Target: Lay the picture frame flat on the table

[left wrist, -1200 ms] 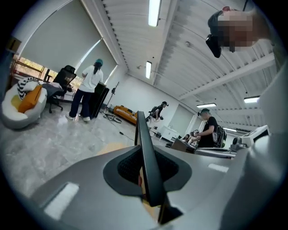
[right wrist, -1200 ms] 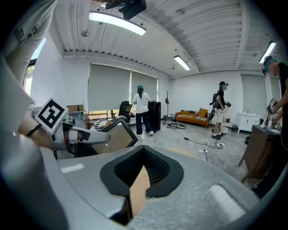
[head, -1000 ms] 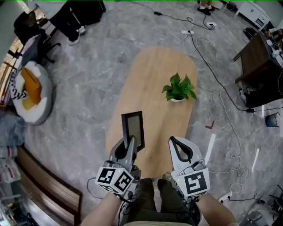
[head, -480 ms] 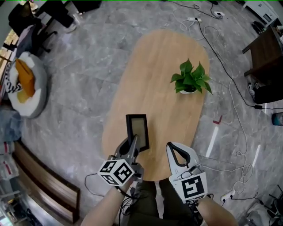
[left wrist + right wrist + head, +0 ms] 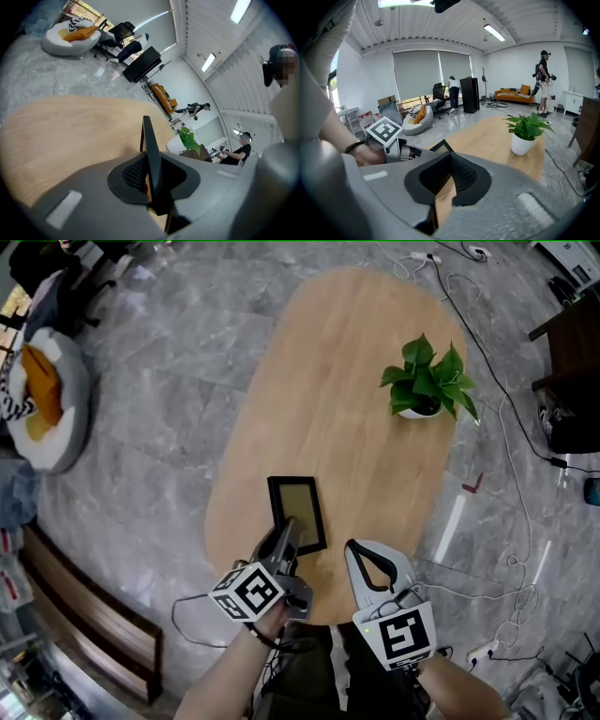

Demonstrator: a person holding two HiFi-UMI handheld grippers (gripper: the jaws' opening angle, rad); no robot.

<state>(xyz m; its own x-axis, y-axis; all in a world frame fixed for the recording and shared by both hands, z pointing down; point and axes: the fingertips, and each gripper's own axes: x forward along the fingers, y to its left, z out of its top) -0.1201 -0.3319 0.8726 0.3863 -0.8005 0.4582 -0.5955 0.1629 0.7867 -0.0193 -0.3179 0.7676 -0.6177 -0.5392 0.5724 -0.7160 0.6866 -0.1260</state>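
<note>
The black picture frame (image 5: 296, 512) with a tan inner panel hangs low over the near end of the oval wooden table (image 5: 347, 381), leaning back. My left gripper (image 5: 286, 542) is shut on its near edge. In the left gripper view the frame (image 5: 151, 154) shows edge-on as a thin dark strip pinched between the pads. I cannot tell whether its lower edge touches the tabletop. My right gripper (image 5: 362, 555) hovers just right of it over the table's near rim, shut with nothing in it. From the right gripper view only a corner of the frame (image 5: 441, 146) shows.
A potted green plant (image 5: 427, 381) in a white pot stands at the table's far right. Cables (image 5: 506, 456) trail over the grey floor to the right, and a round cushion (image 5: 42, 395) lies far left. A wooden bench (image 5: 84, 615) runs along the lower left.
Both grippers have sunk toward the table. The frame came down with the left gripper and has rolled from nearly upright to leaning back.
</note>
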